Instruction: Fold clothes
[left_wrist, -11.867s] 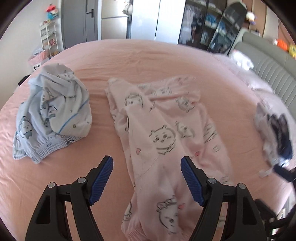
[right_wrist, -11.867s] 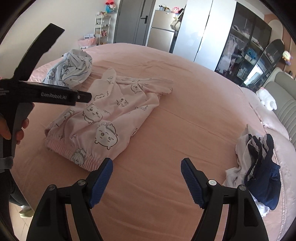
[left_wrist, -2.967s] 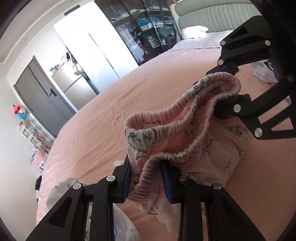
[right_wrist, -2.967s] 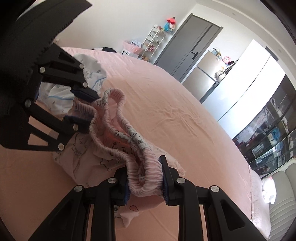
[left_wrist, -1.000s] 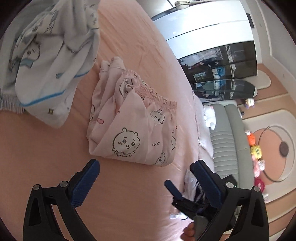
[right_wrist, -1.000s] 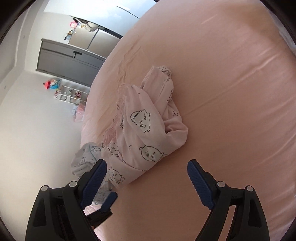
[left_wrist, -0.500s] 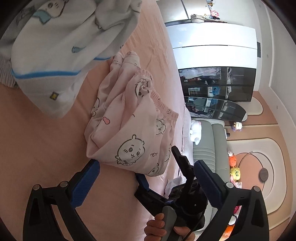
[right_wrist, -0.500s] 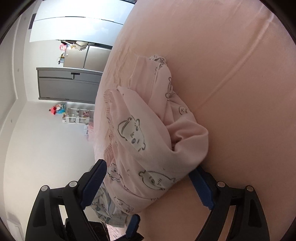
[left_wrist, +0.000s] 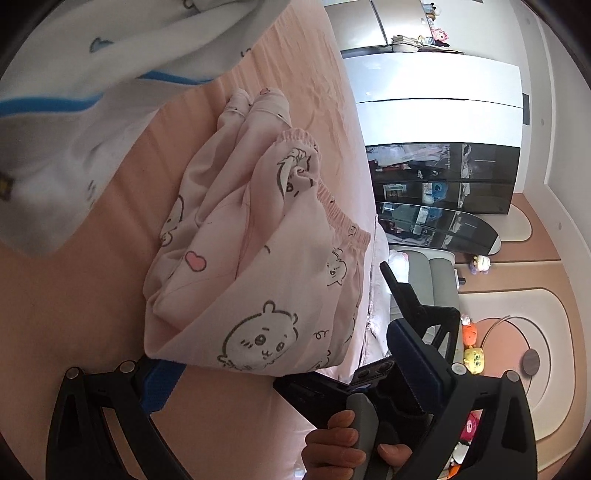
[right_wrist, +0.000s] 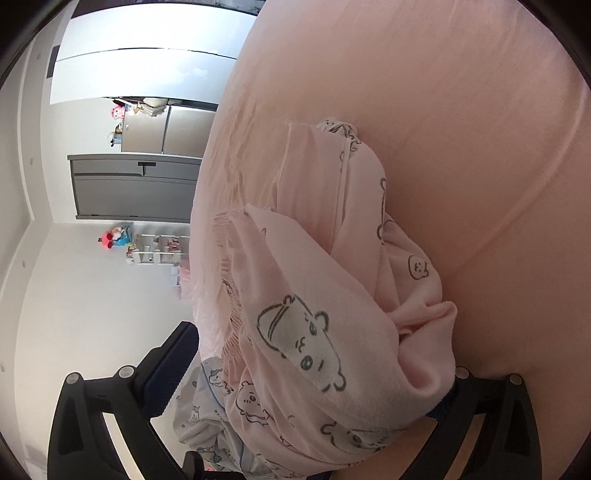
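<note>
Nearest the lens in the left wrist view, the left gripper (left_wrist: 291, 373) stands with its jaws wide apart, the folded pink pajama pants (left_wrist: 258, 266) lying between them on the pink bed (left_wrist: 74, 332), one blue pad tucked under the bundle's near edge. Only this view shows the person's hand (left_wrist: 343, 443) just right of the pants, holding the other tool's grey handle, and a mirror and a dark cabinet well beyond. At the right wrist view's near edge, the right gripper (right_wrist: 310, 373) straddles the same pants (right_wrist: 332, 295) from the opposite side; its jaws are opening, the cloth between them. Only here do a grey door and a small shelf show, far left of the pants. Garments number two: one pink, plus one white and blue garment (left_wrist: 74, 92) beside it.
</note>
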